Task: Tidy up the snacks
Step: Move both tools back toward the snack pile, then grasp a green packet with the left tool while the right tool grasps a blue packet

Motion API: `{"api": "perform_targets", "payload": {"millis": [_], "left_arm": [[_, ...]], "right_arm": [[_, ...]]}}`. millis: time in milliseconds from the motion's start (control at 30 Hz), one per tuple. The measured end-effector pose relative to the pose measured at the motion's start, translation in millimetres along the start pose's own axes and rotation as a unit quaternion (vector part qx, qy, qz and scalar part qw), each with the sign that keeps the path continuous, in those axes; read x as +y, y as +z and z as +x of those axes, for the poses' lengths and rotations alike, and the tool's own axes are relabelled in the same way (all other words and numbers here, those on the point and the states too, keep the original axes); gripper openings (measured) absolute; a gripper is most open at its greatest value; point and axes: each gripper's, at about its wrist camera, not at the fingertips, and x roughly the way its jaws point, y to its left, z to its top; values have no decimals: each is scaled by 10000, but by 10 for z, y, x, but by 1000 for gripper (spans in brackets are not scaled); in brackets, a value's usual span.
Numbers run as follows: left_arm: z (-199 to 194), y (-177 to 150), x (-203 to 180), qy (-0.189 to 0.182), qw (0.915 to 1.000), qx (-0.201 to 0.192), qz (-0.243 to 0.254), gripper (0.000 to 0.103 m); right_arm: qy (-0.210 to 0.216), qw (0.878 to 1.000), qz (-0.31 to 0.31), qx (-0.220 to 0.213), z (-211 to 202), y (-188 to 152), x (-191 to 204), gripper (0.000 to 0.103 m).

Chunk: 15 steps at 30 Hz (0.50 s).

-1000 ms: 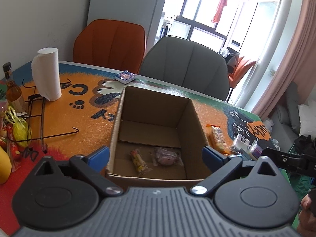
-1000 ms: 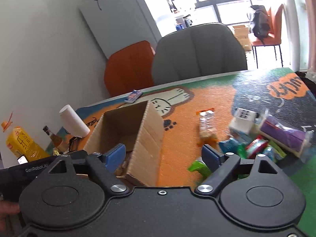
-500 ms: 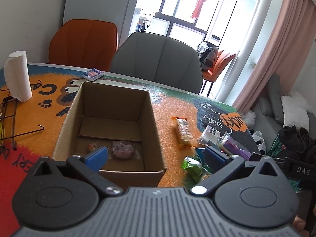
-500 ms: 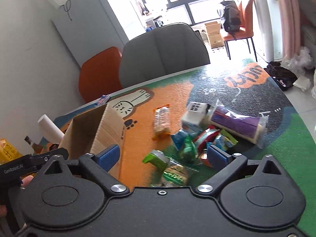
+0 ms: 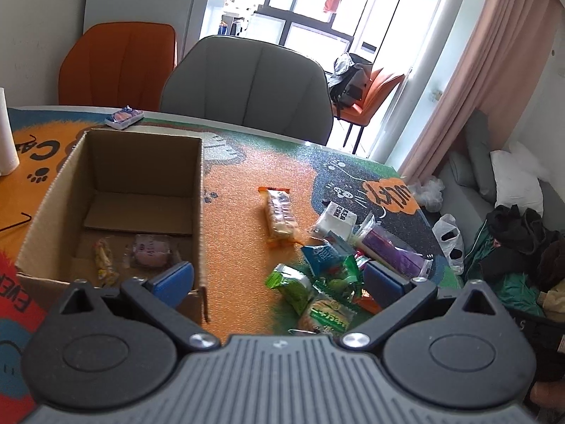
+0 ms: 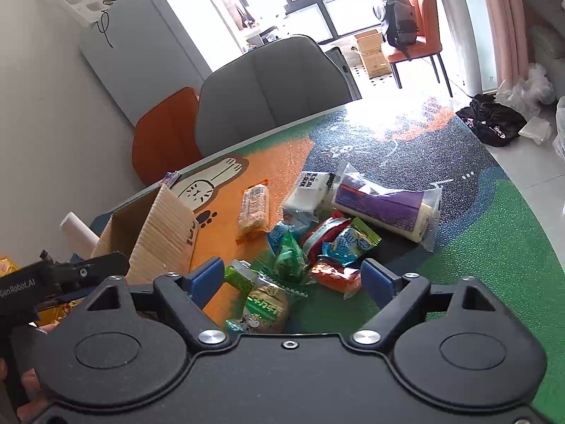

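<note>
Left gripper gapes wide, empty, above the snack pile beside the box; right gripper likewise.

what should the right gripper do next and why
Probably lower the right gripper onto the green snack packet just under its open fingers and close on it. Both grippers are empty, the cardboard box holds only two snacks, and the pile beside it is still unsorted.
</note>
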Motion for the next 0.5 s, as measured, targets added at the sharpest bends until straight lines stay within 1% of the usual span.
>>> {"api": "perform_targets", "payload": {"millis": [33, 167, 200, 300, 433, 500], "left_arm": [[15, 2, -23, 3, 10000, -3, -16, 102], [93, -4, -96, 56, 9999, 100, -65, 101], [111, -11, -115, 68, 9999, 105, -57, 100], [158, -32, -154, 89, 9999, 100, -73, 95], [259, -38, -212, 66, 9997, 186, -171, 83], [316, -36, -238, 85, 9995, 216, -200, 79]], "right_arm": [[32, 10000, 0, 19, 2, -1, -24, 76], [130, 9999, 9, 85, 13, -9, -104, 68], [161, 9998, 35, 93, 17, -11, -124, 64], [222, 9996, 175, 91, 34, -10, -206, 56], [199, 9991, 360, 69, 68, -5, -313, 56], [212, 9986, 470, 85, 100, 0, -364, 56]]}}
